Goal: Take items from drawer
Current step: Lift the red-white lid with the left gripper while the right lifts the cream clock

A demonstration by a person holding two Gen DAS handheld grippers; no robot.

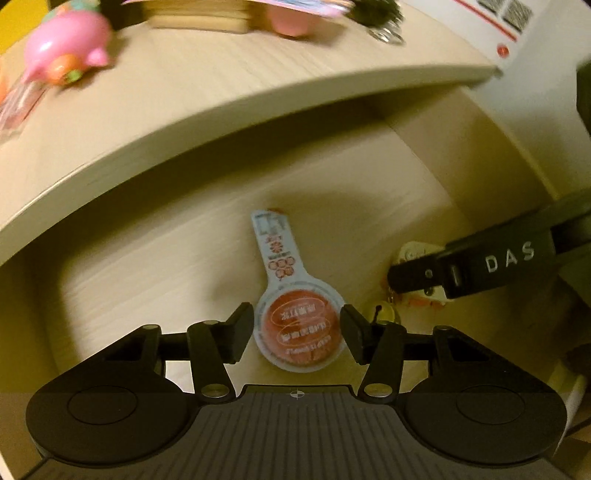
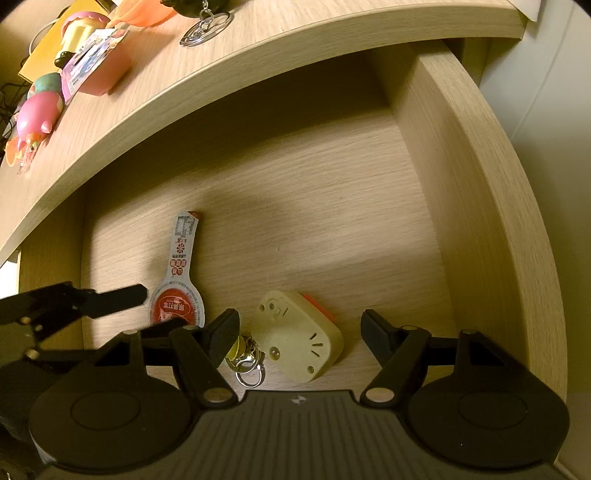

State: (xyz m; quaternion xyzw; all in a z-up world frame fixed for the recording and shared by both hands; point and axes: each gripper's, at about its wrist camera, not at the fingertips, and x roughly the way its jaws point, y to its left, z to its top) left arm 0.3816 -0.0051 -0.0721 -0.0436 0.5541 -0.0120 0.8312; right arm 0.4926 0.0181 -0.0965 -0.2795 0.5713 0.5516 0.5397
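The drawer (image 2: 461, 177) stands open under the desktop. A spoon-shaped sauce packet (image 1: 295, 325) with a red round end lies on its floor. My left gripper (image 1: 295, 319) is open, its pads close on either side of that round end. A cream box (image 2: 295, 339) with an orange back lies to the right of the packet (image 2: 177, 295), between the wide-open fingers of my right gripper (image 2: 300, 326). A keyring with a yellow charm (image 2: 245, 356) sits by the box's left side. A right finger (image 1: 461, 273) covers most of the box in the left wrist view.
On the desktop (image 2: 229, 74) above the drawer lie a pink pig toy (image 1: 66, 48), a pink box (image 2: 99, 70), a metal keyring (image 2: 205, 29) and other small things. The drawer's right wall (image 2: 491, 229) rises close beside my right gripper. The left fingers (image 2: 110, 299) reach in from the left.
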